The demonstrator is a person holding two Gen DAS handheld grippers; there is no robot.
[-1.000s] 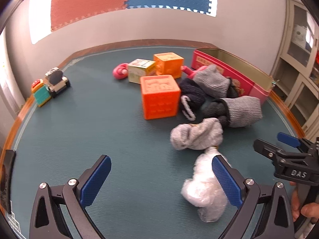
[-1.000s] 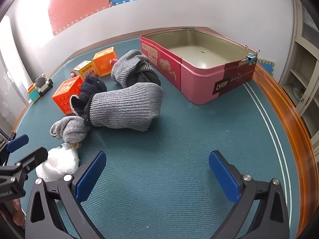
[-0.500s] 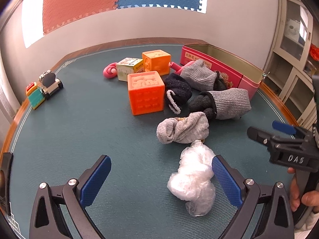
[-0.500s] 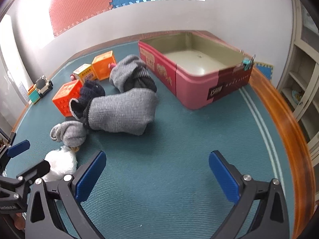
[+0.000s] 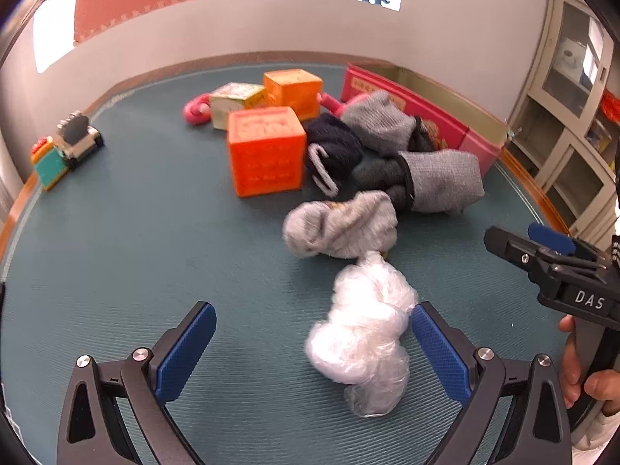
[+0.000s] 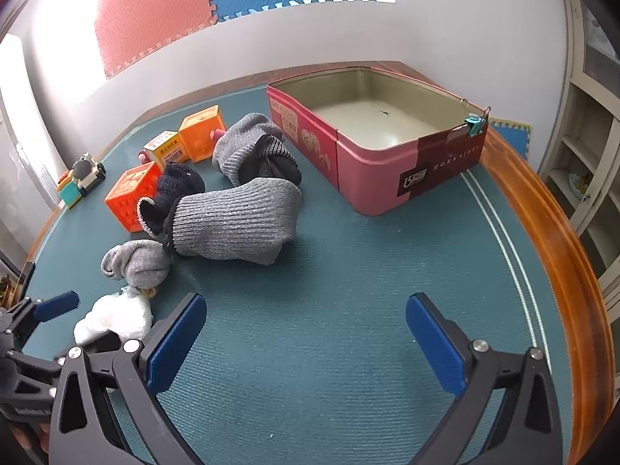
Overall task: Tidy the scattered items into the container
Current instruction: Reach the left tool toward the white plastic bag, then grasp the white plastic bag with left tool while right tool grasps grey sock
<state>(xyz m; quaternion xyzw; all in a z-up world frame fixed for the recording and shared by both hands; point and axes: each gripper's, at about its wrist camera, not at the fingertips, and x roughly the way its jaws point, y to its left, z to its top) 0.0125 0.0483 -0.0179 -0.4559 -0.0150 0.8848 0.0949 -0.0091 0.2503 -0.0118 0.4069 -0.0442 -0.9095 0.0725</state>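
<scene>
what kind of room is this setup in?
Probably an indoor playroom or office-like data-collection room: foam puzzle mats on the wall, a round teal-topped table with toys and socks, glass-door cabinets alongside.

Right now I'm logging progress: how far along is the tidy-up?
Nothing is done: the pink tin is empty. In hand: the left gripper, open, has the plastic bag between its fingers; the right gripper is open, empty. Left: socks, orange cubes, toy car.

The pink tin box sits open and empty. Just beside it lie gray socks in a pile. Near the socks are orange blocks and a crumpled white plastic bag.
</scene>
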